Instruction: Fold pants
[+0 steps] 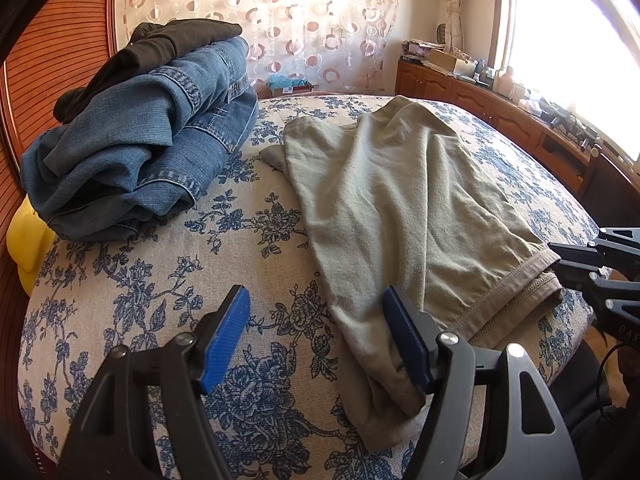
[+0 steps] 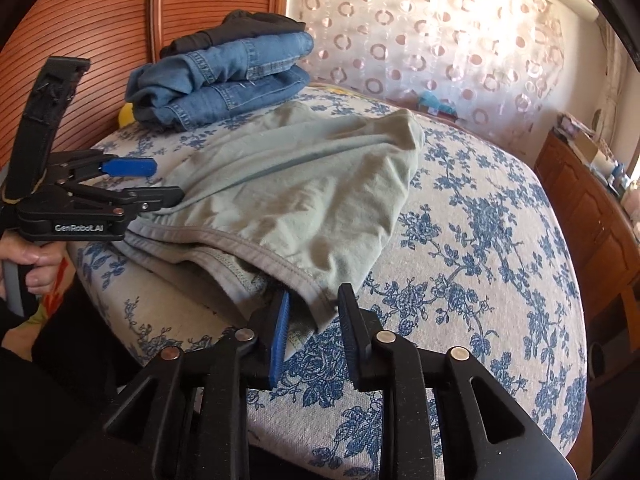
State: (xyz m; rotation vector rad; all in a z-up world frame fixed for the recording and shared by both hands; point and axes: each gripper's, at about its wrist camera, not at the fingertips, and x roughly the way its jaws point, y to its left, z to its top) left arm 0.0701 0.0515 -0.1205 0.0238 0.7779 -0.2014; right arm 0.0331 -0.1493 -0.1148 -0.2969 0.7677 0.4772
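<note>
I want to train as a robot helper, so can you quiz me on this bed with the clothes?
1. Fill in: the pants lie on a cover printed with blue ____.
2. What lies on top of the jeans? A) black cloth B) a pillow C) a book
3. True or false: the left tongs are shut on the pants.

Key: 1 flowers; 2 A; 3 false, the left tongs are open.

Soft matt olive cloth pants (image 1: pixel 404 208), coarse blue denim jeans (image 1: pixel 152 148), woven floral bedspread (image 1: pixel 260 412), ribbed glossy wood headboard (image 2: pixel 92 28)
</note>
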